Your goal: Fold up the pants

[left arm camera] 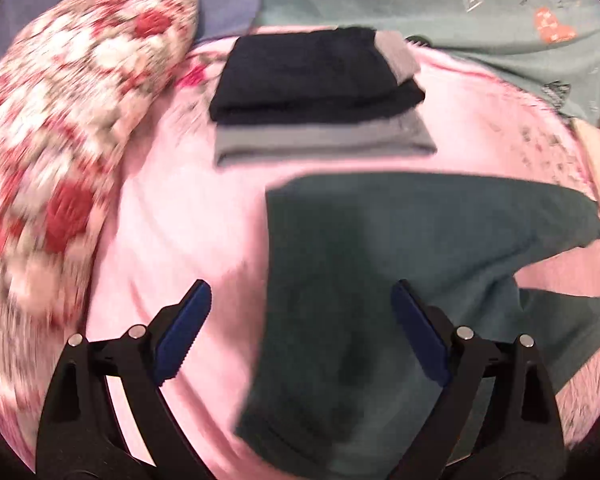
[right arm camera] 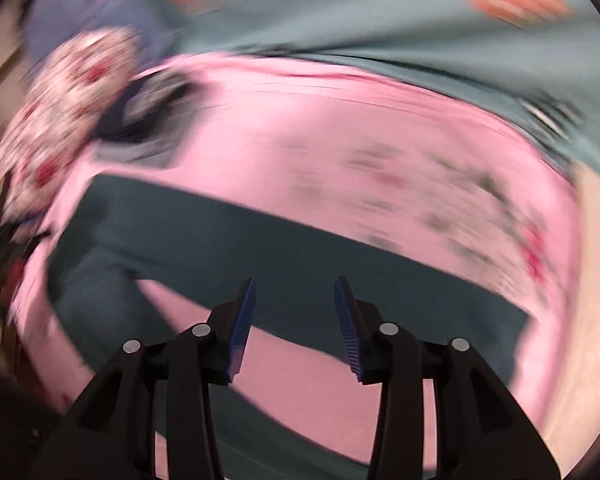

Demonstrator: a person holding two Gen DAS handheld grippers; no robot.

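Dark teal pants (left arm camera: 380,280) lie flat on a pink blanket (left arm camera: 172,220), waist end toward the left wrist view, legs spreading to the right. My left gripper (left arm camera: 302,292) is open and empty, just above the waist end. In the blurred right wrist view the pants (right arm camera: 260,248) show one leg stretched across and the other running below. My right gripper (right arm camera: 295,288) is open and empty above the far leg's lower edge.
A stack of folded dark navy and grey clothes (left arm camera: 320,96) sits beyond the pants. A red-and-white patterned pillow (left arm camera: 60,140) lies to the left. A teal sheet with orange prints (left arm camera: 460,8) covers the back. The stack also shows in the right wrist view (right arm camera: 148,120).
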